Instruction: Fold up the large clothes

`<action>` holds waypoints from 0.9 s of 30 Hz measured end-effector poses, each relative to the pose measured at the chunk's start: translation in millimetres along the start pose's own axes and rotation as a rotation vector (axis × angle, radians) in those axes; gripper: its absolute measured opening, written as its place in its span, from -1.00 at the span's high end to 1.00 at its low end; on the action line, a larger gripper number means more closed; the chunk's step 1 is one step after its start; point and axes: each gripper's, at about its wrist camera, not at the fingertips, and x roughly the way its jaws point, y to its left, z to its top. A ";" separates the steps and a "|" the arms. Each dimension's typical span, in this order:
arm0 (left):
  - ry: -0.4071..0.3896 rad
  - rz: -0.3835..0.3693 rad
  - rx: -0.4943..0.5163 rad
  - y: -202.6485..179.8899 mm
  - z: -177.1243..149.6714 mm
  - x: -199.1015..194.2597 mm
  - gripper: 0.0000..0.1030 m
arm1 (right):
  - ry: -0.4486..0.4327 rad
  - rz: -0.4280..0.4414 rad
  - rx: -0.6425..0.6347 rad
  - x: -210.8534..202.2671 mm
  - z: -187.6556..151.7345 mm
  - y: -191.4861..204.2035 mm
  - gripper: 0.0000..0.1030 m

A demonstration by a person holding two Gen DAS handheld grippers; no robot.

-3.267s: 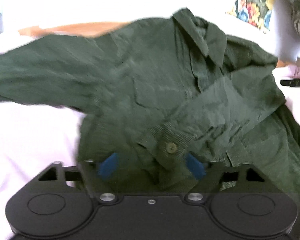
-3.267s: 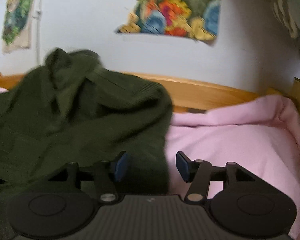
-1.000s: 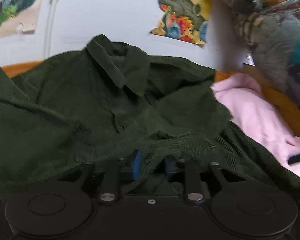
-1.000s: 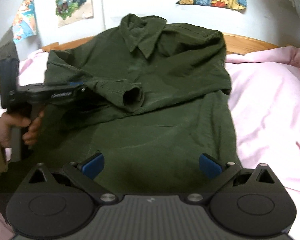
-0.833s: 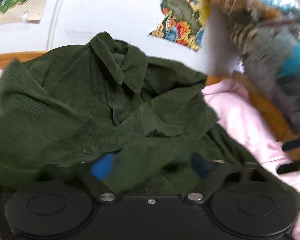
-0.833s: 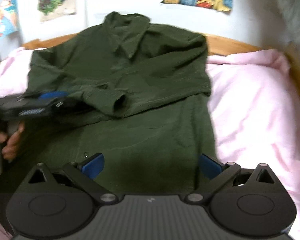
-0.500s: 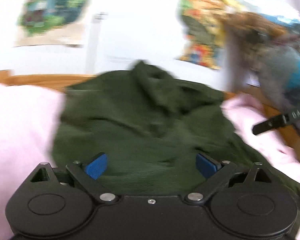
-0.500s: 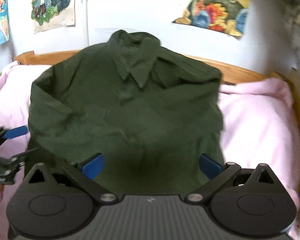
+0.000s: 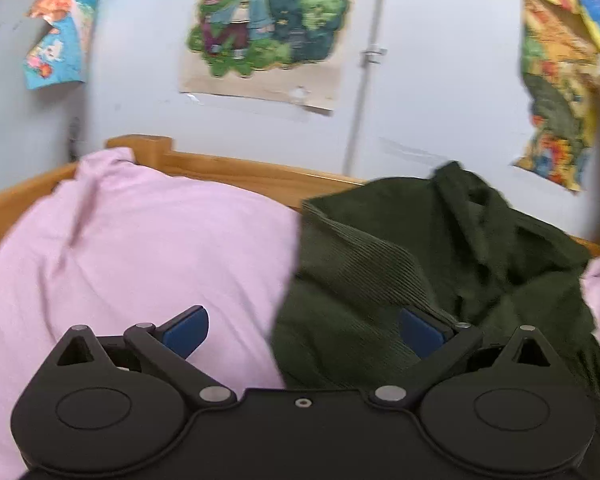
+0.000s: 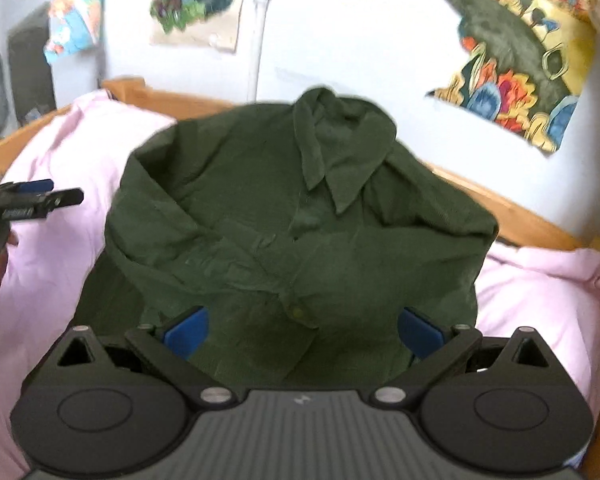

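Observation:
A dark green corduroy shirt (image 10: 300, 240) lies on the pink bed sheet (image 10: 52, 248), collar toward the wall, both sleeves folded in across the front. My right gripper (image 10: 302, 330) is open and empty, hovering over the shirt's lower middle. My left gripper (image 9: 302, 330) is open and empty at the shirt's left edge (image 9: 380, 280), one fingertip over the pink sheet (image 9: 140, 260), the other over the fabric. The left gripper also shows at the left edge of the right wrist view (image 10: 32, 198), held by a hand.
A wooden bed frame (image 10: 512, 216) runs behind the shirt along a white wall with colourful posters (image 9: 260, 28). A vertical pipe (image 9: 364, 80) runs down the wall. Pink sheet lies on both sides of the shirt.
My left gripper opened, let go of the sleeve it had folded over, and pulled away left of the shirt. My right gripper stayed open and moved closer over the shirt.

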 end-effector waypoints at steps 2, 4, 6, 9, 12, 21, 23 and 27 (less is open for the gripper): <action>0.058 0.030 0.007 3.0 14.3 6.3 -0.98 | -0.039 0.052 -0.003 17.3 -13.0 -13.3 -1.00; 0.099 0.065 0.048 2.6 26.3 11.8 -0.98 | -0.053 0.105 -0.006 47.2 -28.0 -24.7 -0.99; 0.112 0.110 0.111 -0.7 32.6 16.4 -0.98 | -0.050 0.142 0.045 78.2 -40.6 -36.3 -0.78; 0.148 0.187 0.096 -1.4 29.6 31.8 -0.98 | 0.024 0.162 0.191 121.3 -48.7 -49.3 -0.61; 0.182 0.196 -0.008 5.1 13.3 45.6 -0.97 | 0.035 0.203 0.275 141.7 -46.5 -59.2 -0.59; 0.177 0.173 -0.072 17.8 -32.6 42.8 -0.94 | -0.001 0.270 0.061 150.8 -24.5 -19.3 -0.45; 0.153 0.180 -0.056 18.2 -32.0 38.7 -0.94 | 0.037 0.245 0.035 155.8 -21.8 -7.2 -0.02; 0.132 0.150 -0.095 21.1 -29.8 39.9 -0.95 | 0.035 0.161 -0.010 147.0 -14.0 8.1 0.53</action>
